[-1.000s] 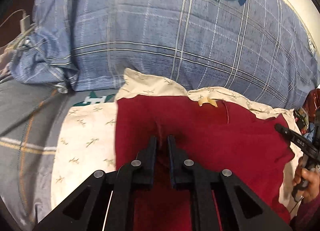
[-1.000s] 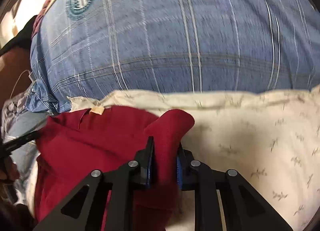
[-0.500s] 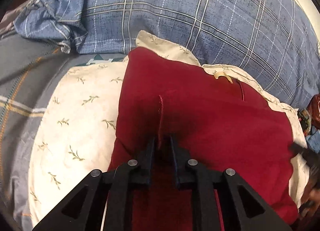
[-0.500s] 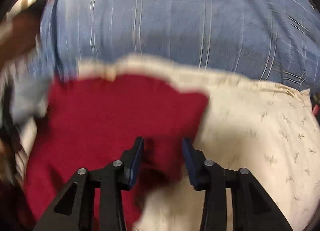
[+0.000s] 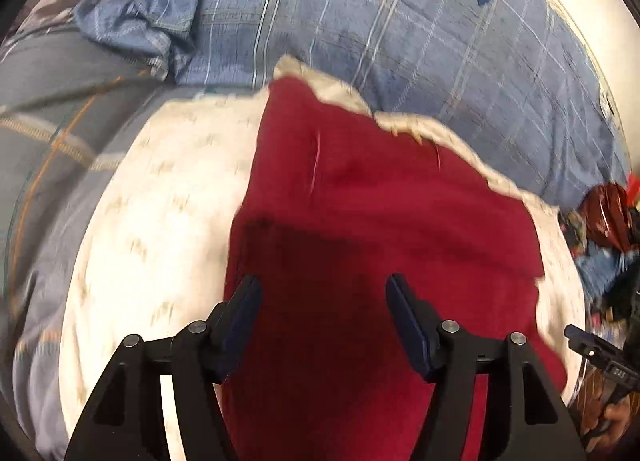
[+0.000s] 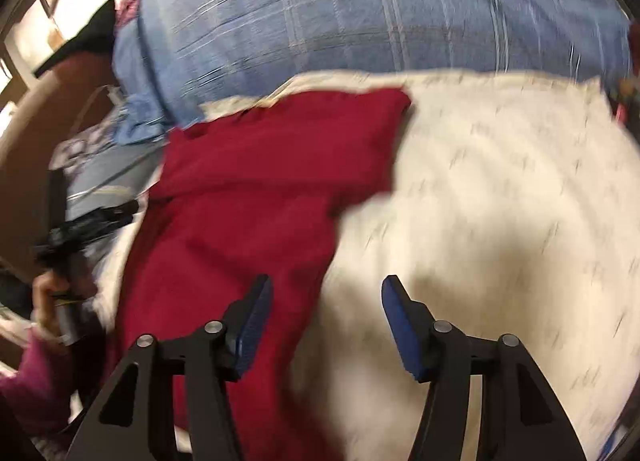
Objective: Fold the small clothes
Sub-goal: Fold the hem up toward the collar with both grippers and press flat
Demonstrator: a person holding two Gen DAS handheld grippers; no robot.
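On the cream pillow (image 5: 160, 229) lies the red cloth (image 5: 380, 261), under the opening, empty left tool (image 5: 322, 297), while only the right view shows the opening, empty right tool (image 6: 326, 297) over its edge.

Left tongs (image 5: 322, 321) over the red garment (image 5: 380, 221), jaws apart & opening, pads clear of the cloth w/ nothing pinched. Garment lies flat on a cream leaf-print pillow (image 5: 160, 221); print blurred. Blue plaid bedding (image 5: 380, 41) w/ a round crest behind. At right edge, prob. the right tongs (image 5: 600, 353), dark, partly cut off.
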